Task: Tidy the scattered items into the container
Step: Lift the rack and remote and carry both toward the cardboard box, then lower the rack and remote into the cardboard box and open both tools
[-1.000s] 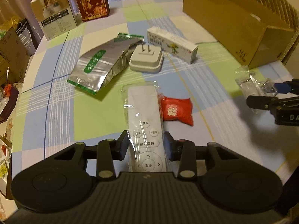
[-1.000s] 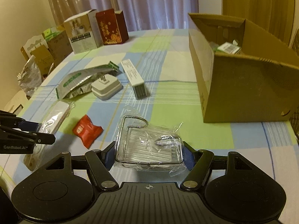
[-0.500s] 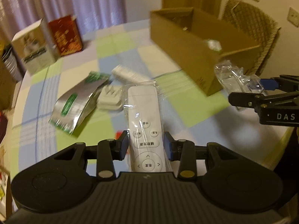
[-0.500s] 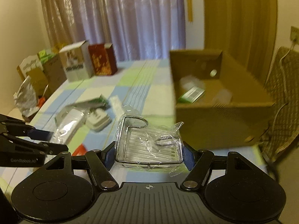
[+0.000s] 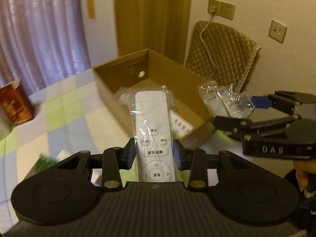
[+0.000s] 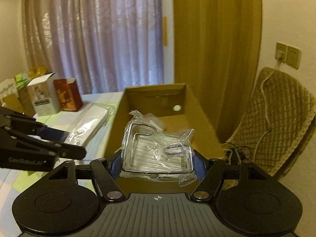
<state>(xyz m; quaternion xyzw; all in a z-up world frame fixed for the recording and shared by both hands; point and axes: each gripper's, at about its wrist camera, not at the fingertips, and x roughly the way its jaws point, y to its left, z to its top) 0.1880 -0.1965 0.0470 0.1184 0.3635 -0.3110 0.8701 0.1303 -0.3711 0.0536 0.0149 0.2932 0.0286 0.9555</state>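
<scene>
The left tool (image 5: pixel 154 154) pinches a white remote control (image 5: pixel 153 136) across its narrow width, near the button end, so most of the body juts forward unsupported; the remote looks light and rigid, but its clear plastic sleeve is probably slick, so a grip on the flat sides by the blue pads seems the sound choice, and a loose squeeze could let it slide out. The right tool (image 6: pixel 157 163) is clamped on a bagged wire rack (image 6: pixel 156 152); the chrome frame should be stiff and light, while the crinkled bag around it is soft and gives nothing to hold, so the pads bear on the frame's two side rails. Both tools are held aloft, level and pointing forward at the open cardboard box (image 5: pixel 158 63) on the checked tabletop (image 5: pixel 65 114); the remote's far end hangs over the box's near wall; the rack sits above the near rim (image 6: pixel 154 87), with items already lying inside.
</scene>
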